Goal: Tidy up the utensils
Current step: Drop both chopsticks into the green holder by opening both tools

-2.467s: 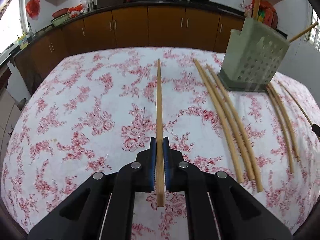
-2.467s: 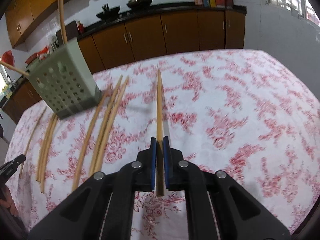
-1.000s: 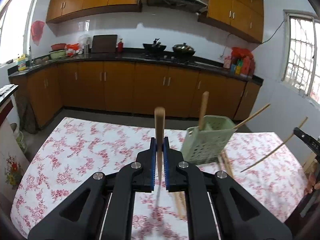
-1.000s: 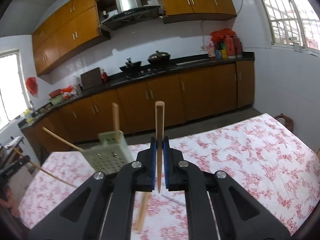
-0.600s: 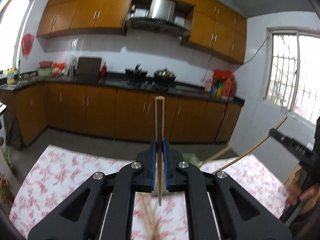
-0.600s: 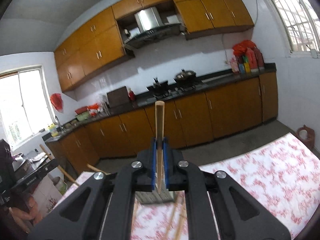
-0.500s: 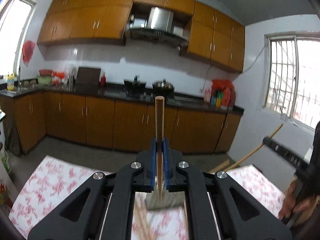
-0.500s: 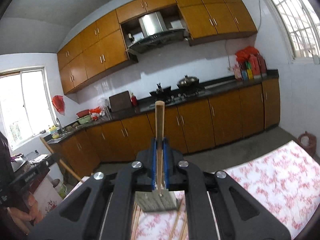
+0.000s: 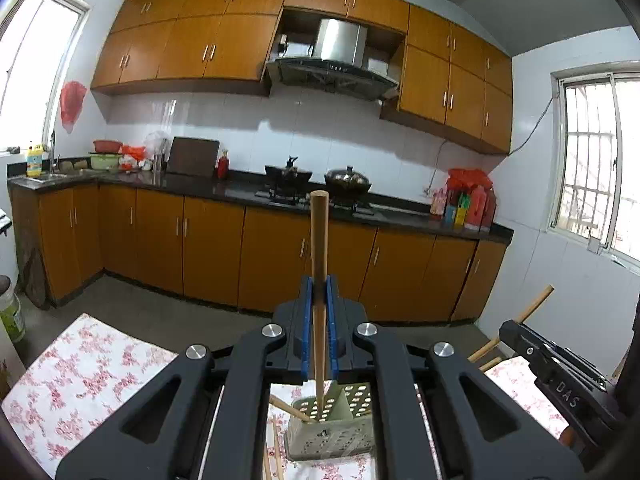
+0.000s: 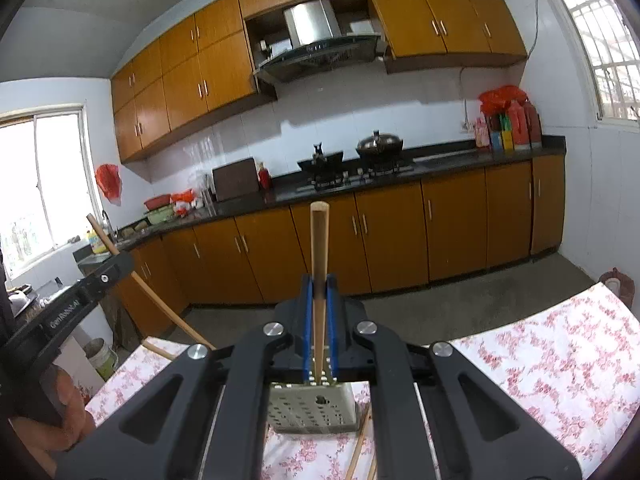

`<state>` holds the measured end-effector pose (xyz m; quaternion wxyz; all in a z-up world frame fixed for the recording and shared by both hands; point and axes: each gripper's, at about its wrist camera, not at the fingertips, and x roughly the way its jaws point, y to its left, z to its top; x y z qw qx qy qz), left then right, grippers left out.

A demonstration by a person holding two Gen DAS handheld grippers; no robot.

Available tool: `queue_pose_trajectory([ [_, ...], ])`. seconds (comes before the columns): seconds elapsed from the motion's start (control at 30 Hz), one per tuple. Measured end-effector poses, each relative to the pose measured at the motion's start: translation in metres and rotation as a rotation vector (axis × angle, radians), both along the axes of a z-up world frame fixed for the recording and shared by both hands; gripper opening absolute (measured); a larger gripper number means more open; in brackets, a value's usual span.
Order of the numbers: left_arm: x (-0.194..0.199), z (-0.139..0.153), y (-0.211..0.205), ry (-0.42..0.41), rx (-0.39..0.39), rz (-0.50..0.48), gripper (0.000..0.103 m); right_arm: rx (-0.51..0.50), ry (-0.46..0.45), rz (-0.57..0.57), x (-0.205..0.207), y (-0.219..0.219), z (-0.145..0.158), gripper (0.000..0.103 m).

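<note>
My left gripper [image 9: 319,332] is shut on a wooden chopstick [image 9: 319,248] held upright, its lower tip just above the pale green perforated utensil holder [image 9: 332,432]. My right gripper [image 10: 319,328] is shut on another upright chopstick [image 10: 319,256], its lower tip at the rim of the same holder [image 10: 312,410]. The right gripper with its chopstick also shows at the right of the left wrist view [image 9: 560,384]. The left gripper shows at the left of the right wrist view [image 10: 72,300]. One chopstick [image 9: 290,408] leans inside the holder.
The table carries a white cloth with red flowers [image 9: 88,372] [image 10: 560,360]. Loose chopsticks lie on it beside the holder [image 9: 272,456] [image 10: 360,444]. Brown kitchen cabinets and a dark counter [image 9: 240,196] stand beyond the table. A window [image 9: 600,184] is at the right.
Both grippers have lifted their chopsticks off the cloth, turned them upright and brought them over the holder. In the last half second both chopstick tips came closer to the holder's opening.
</note>
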<state>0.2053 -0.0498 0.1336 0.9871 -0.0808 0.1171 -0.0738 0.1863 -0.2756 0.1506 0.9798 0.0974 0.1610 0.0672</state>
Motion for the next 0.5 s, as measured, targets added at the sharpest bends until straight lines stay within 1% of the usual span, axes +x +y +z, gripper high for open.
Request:
queue_pose_trajectory([
  [0.17,0.008,-0.010,0.002,0.050,0.007,-0.012,0.008,-0.008,0.009,-0.007,0.000,0.001,-0.006,0.010],
  [0.3,0.002,-0.011,0.011,0.074,-0.007,-0.008,0.008,-0.016,-0.011,-0.027,-0.012,-0.003,-0.003,0.019],
  [0.43,-0.006,-0.007,0.024,0.078,-0.026,0.002,0.024,-0.005,-0.020,-0.068,-0.031,-0.020,-0.003,0.022],
  [0.5,-0.013,-0.004,0.031,0.078,-0.031,0.006,0.025,-0.004,-0.014,-0.090,-0.039,-0.029,-0.007,0.022],
])
